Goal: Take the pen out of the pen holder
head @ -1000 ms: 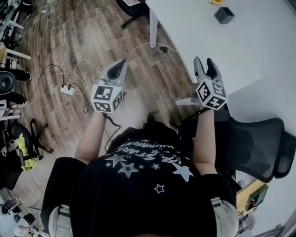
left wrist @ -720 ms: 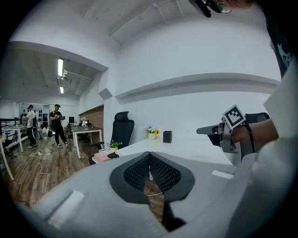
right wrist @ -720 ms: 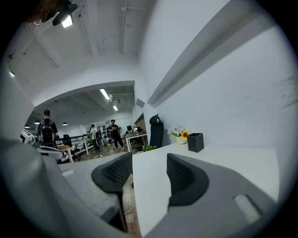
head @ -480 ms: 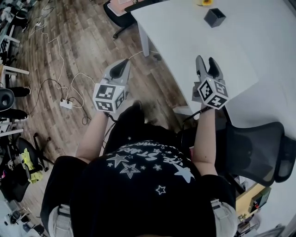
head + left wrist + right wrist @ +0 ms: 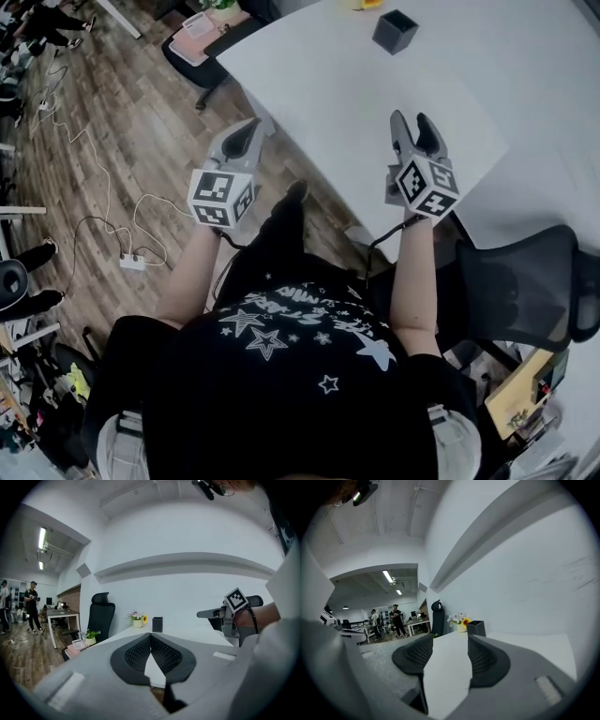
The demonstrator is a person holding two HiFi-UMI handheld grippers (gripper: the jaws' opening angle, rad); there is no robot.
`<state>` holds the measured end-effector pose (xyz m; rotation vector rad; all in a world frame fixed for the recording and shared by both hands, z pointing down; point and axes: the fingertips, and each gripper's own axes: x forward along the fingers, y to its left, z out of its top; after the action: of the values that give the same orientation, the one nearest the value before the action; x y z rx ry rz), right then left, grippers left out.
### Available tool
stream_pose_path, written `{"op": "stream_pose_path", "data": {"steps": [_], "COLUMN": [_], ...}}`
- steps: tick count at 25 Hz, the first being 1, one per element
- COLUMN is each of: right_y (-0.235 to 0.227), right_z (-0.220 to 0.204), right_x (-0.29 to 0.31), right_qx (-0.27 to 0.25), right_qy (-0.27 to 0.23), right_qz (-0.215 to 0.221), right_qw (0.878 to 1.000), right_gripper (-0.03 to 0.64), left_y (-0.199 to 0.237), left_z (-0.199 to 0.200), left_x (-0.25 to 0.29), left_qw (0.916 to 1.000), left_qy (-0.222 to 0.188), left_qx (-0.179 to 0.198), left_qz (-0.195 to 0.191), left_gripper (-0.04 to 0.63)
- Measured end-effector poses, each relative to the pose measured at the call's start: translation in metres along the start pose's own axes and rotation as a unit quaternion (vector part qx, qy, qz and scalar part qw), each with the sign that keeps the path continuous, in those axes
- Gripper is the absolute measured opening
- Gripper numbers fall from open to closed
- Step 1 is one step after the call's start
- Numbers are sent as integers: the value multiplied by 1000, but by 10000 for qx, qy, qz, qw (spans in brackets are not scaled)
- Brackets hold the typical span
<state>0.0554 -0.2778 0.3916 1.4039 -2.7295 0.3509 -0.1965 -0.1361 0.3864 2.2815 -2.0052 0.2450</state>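
A dark square pen holder (image 5: 394, 30) stands at the far side of the white table (image 5: 450, 103); no pen shows in it. It also appears small in the left gripper view (image 5: 157, 624) and in the right gripper view (image 5: 476, 628). My left gripper (image 5: 253, 129) hangs over the floor just off the table's near-left edge, its jaws closed tip to tip (image 5: 150, 637) with nothing between them. My right gripper (image 5: 413, 127) hovers above the table's near edge, jaws apart and empty (image 5: 450, 639). Both point toward the holder from well short of it.
A small pot of flowers (image 5: 137, 619) stands beside the holder. One black office chair (image 5: 525, 291) is at my right, and another (image 5: 202, 47) sits at the table's far-left corner. A power strip with cables (image 5: 131, 262) lies on the wooden floor. People stand far off (image 5: 396, 620).
The table and pen holder have slid down and left in the head view as I step closer. Both grippers keep their pose, and the right one now sits over the table edge.
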Motion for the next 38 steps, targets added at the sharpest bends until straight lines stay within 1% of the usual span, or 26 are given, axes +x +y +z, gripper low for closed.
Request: {"op": "stream_pose_path", "data": {"steps": [3,7,11,16,20,27,38], "right_y": [-30,-52,-70,-87,-102,-126,-141], "right_z": [-2,4,15,35,43,42,24], "right_x": [23,62,94,128,158,214,288], "right_qx": [122,152,208,138,17,0,-138], "right_qy": [89,189,196,159,212,367,772], "right_qz": [-375,-682,-947,-1147,-1222,-1343,-1214], "right_qw": [9992,9974,9951,9932,9923,9903,9895], "right_gripper": [236,236,236,236,236,236,235], "left_y": [3,18,28,34,39,48,54], "left_z": [-1,8,24,48,57,64,47], "left_x": [54,119,179,240,283,352,424], "left_qw": [9991,9967,9930,9883,9854,9812,9781], "left_qy": [145,212,201,33,-32,-49,170], "left_qx": [-29,-14,-4,67,139,90,-52], "left_qz": [-389,-787,-1162,-1522,-1699,-1926,-2075], "left_gripper": [11,11,11,11,11,11,11]}}
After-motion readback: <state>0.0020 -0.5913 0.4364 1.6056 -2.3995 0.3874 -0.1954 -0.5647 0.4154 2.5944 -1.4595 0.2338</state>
